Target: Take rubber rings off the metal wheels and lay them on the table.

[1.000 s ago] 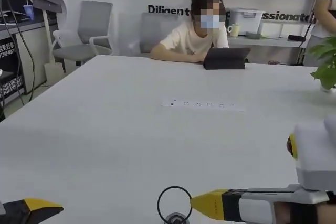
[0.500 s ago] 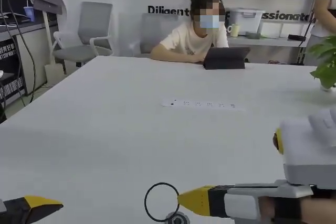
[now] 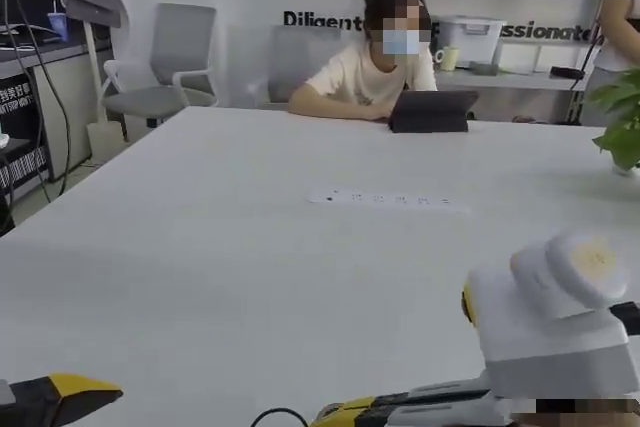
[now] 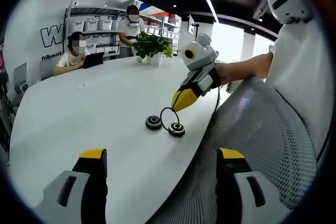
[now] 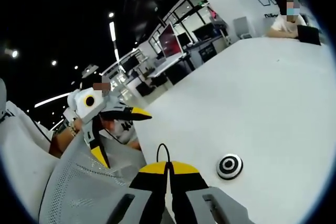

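My right gripper (image 5: 168, 167) is shut on a thin black rubber ring (image 5: 162, 149), which loops up from its yellow tips. In the left gripper view the right gripper (image 4: 179, 102) holds the ring (image 4: 162, 118) just above two small metal wheels (image 4: 153, 123) (image 4: 176, 129) near the table's edge. One wheel (image 5: 229, 166) lies to the right of the shut jaws. My left gripper (image 4: 163, 179) stands wide open with nothing between its jaws, away from the wheels. In the head view its tip (image 3: 75, 390) lies at the bottom left and the right gripper (image 3: 340, 412) at the bottom edge beside the ring's arc (image 3: 272, 413).
A person sits at the far side of the white table (image 3: 250, 247) behind a dark tablet (image 3: 432, 110). A white power strip (image 3: 385, 199) lies mid-table. A potted plant (image 3: 620, 117) stands at the right, a grey chair (image 3: 165, 62) at the back left. A mesh chair back (image 4: 262, 145) sits near the table's edge.
The right gripper has moved left and nearer to me with the ring in its tips. It now covers the wheel in the head view. The left gripper has stayed put.
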`<state>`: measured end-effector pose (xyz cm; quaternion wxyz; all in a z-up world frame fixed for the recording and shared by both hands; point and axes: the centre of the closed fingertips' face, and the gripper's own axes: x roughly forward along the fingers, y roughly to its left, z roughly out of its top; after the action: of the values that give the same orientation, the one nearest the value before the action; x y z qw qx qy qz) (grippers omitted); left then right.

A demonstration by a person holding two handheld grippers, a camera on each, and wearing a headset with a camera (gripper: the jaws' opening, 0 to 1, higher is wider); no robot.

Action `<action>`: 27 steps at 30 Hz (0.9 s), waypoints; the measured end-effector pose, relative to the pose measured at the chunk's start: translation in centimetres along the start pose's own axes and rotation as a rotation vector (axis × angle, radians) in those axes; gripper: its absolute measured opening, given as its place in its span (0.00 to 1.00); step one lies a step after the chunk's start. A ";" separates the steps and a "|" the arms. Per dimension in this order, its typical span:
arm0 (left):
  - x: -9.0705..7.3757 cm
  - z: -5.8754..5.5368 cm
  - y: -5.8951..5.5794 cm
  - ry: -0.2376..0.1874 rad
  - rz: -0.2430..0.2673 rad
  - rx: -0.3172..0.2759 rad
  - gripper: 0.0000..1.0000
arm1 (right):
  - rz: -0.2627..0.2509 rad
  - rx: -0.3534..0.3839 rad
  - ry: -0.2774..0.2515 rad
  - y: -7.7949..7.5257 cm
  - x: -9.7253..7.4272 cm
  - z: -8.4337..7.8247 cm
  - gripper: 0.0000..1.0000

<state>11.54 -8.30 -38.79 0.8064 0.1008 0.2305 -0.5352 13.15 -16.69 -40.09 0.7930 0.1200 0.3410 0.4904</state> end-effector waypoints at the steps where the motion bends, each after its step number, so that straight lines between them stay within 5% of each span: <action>1: 0.0 0.0 0.0 -0.001 0.000 0.000 0.84 | 0.002 0.002 0.003 0.0 0.1 -0.2 0.00; 6: 0.0 0.1 -0.1 -0.008 -0.005 -0.007 0.84 | -0.013 -0.013 0.044 -0.3 0.8 -1.7 0.00; 15: 0.2 -0.1 -0.1 0.005 -0.011 -0.007 0.83 | -0.079 -0.013 0.015 -2.1 1.3 -2.0 0.00; 27: 0.2 -0.2 0.0 0.010 -0.003 -0.011 0.82 | -0.128 -0.054 0.069 -3.2 2.0 -3.7 0.00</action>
<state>11.58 -8.38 -39.08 0.8048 0.0989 0.2375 -0.5348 13.51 -17.08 -45.34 0.8134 0.0596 0.3619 0.4515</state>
